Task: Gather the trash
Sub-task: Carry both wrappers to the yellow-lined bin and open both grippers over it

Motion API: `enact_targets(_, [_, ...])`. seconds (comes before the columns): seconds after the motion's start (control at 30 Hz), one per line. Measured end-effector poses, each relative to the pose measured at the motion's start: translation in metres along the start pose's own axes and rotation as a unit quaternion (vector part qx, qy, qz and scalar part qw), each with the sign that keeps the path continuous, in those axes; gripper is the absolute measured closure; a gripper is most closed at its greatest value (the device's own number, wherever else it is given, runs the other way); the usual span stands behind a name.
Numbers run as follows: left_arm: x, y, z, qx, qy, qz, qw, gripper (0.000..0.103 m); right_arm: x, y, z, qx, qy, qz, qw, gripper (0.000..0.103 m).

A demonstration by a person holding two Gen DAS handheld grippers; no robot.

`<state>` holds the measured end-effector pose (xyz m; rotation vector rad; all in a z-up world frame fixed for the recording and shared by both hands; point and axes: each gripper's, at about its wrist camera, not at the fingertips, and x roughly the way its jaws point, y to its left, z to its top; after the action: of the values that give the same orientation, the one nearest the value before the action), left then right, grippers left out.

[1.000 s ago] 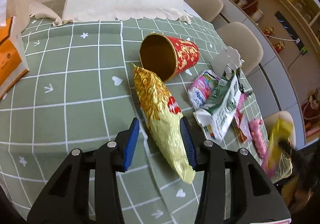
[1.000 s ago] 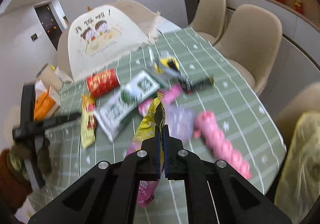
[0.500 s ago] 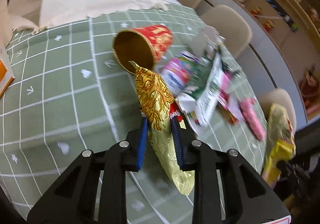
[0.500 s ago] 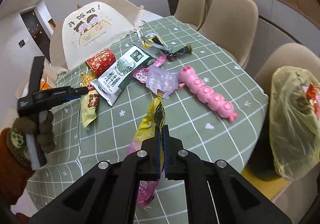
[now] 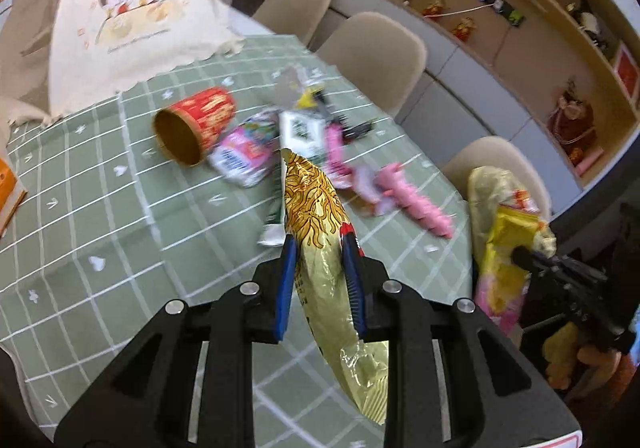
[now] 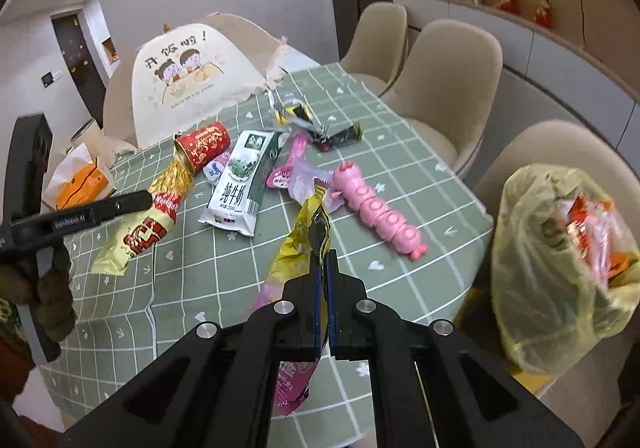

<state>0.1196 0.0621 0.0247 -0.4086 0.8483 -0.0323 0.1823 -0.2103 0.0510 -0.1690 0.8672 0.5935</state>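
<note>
My left gripper is shut on a gold snack packet, lifted off the green checked tablecloth; the same packet shows hanging from it in the right wrist view. My right gripper is shut on a yellow and pink wrapper, held above the table. A yellow trash bag with wrappers inside sits on a chair at the right. On the cloth lie a red paper cup, a milk carton, a pink caterpillar toy and several small wrappers.
Beige chairs ring the far and right sides of the table. A chair with a printed cream cover stands at the far end. An orange tissue box sits at the left edge. A gloved hand holds the left gripper.
My left gripper closed on the gold packet and lifted it off the cloth, swinging right toward the bag. My right gripper carried its wrapper back and to the right, nearer the yellow bag.
</note>
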Motion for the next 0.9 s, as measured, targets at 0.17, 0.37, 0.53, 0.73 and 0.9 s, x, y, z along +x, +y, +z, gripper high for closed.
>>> enact_targets(0.17, [-0.009,-0.049,0.007,0.018,-0.018,-0.008,0.9996,0.08,-0.027,-0.028,-0.007,-0.007,-0.017,0.004,1.0,0.098])
enact_targets(0.37, [0.004,-0.12,-0.006,0.054,-0.01,-0.015,0.9984,0.08,-0.055,-0.074,-0.021,0.003,-0.031,-0.001,1.0,0.098])
enact_targets(0.53, [0.023,-0.169,-0.011,0.071,0.001,-0.03,0.9971,0.08,-0.074,-0.114,-0.027,0.008,-0.044,-0.012,0.999,0.098])
enact_targets(0.73, [0.045,-0.234,-0.005,0.097,-0.012,-0.042,0.9943,0.08,-0.093,-0.159,-0.035,0.011,-0.055,-0.021,0.998,0.098])
enact_targets(0.9, [0.064,-0.285,0.01,0.105,-0.033,-0.059,0.9922,0.08,-0.104,-0.2,-0.045,0.017,-0.052,-0.028,0.998,0.098])
